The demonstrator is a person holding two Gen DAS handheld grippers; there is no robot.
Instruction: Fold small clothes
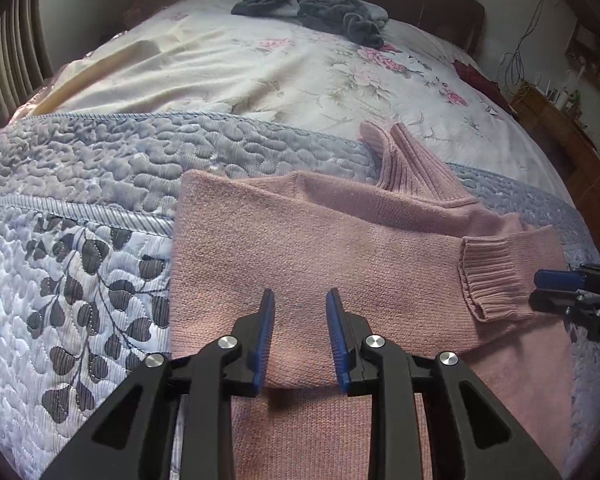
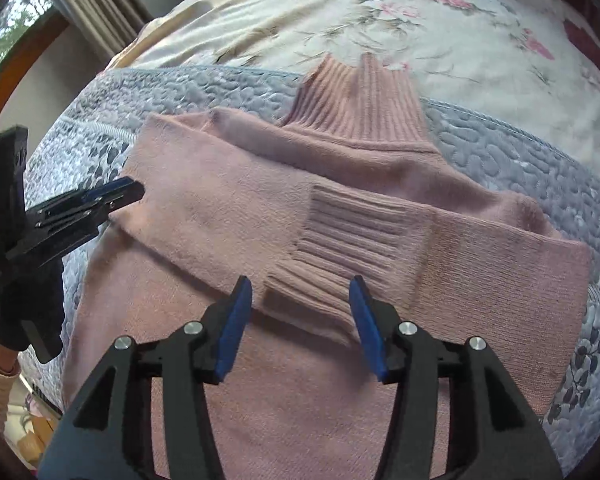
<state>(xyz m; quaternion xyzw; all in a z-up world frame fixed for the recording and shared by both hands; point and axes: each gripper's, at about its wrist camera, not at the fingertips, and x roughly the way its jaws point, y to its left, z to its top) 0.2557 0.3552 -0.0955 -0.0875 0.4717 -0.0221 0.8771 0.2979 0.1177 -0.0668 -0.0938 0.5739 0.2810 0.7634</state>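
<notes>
Both the left gripper point(image 1: 300, 308) and right gripper point(image 2: 300, 300) hover with jaws apart and empty over the pink sweater point(image 1: 320, 248) lying on the quilt point(image 1: 80, 200), where a careless pinch could drag the folded-in ribbed cuff point(image 2: 340, 248) loose, undoing the sleeve fold.

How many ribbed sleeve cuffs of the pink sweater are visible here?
1. The ribbed cuff lies folded across the pink sweater, just ahead of the open right gripper. A second cuff may be hidden under the folds.
</notes>
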